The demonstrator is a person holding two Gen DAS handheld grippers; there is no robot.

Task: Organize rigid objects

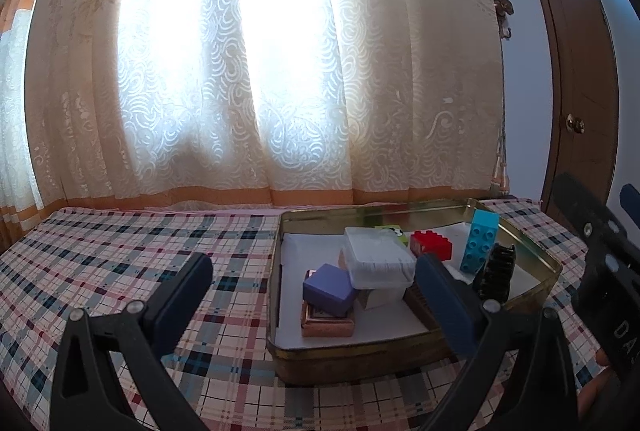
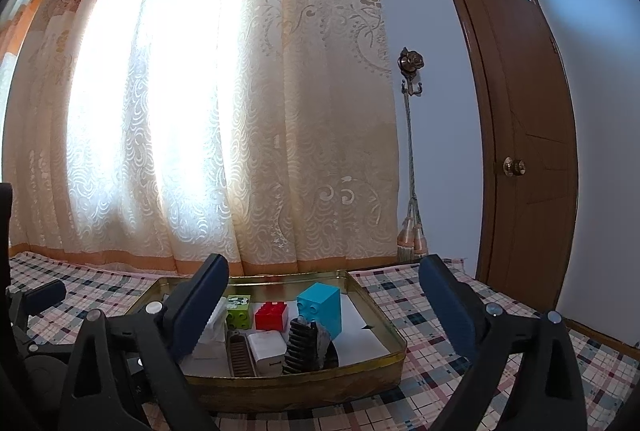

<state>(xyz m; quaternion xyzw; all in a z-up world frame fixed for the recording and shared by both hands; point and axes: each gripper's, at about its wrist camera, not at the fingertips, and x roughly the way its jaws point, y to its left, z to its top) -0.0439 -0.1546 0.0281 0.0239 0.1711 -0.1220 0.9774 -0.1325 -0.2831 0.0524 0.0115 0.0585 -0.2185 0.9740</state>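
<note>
A gold metal tray [image 1: 420,353] sits on the plaid cloth and holds several rigid objects: a purple box [image 1: 329,289], a clear plastic box [image 1: 378,263], a red brick [image 1: 432,242], a tall blue brick [image 1: 480,241] and a black ribbed piece [image 1: 496,271]. My left gripper [image 1: 316,295] is open and empty, held in front of the tray. In the right wrist view the tray [image 2: 384,355] shows the blue brick [image 2: 320,307], the red brick [image 2: 272,316], a green brick [image 2: 239,309] and the black ribbed piece [image 2: 300,345]. My right gripper [image 2: 324,305] is open and empty.
The plaid-covered surface [image 1: 120,251] stretches left of the tray. Patterned curtains [image 1: 260,71] hang behind it. A brown door [image 2: 520,151] stands at the right. My right gripper's body [image 1: 600,251] shows at the right edge of the left wrist view.
</note>
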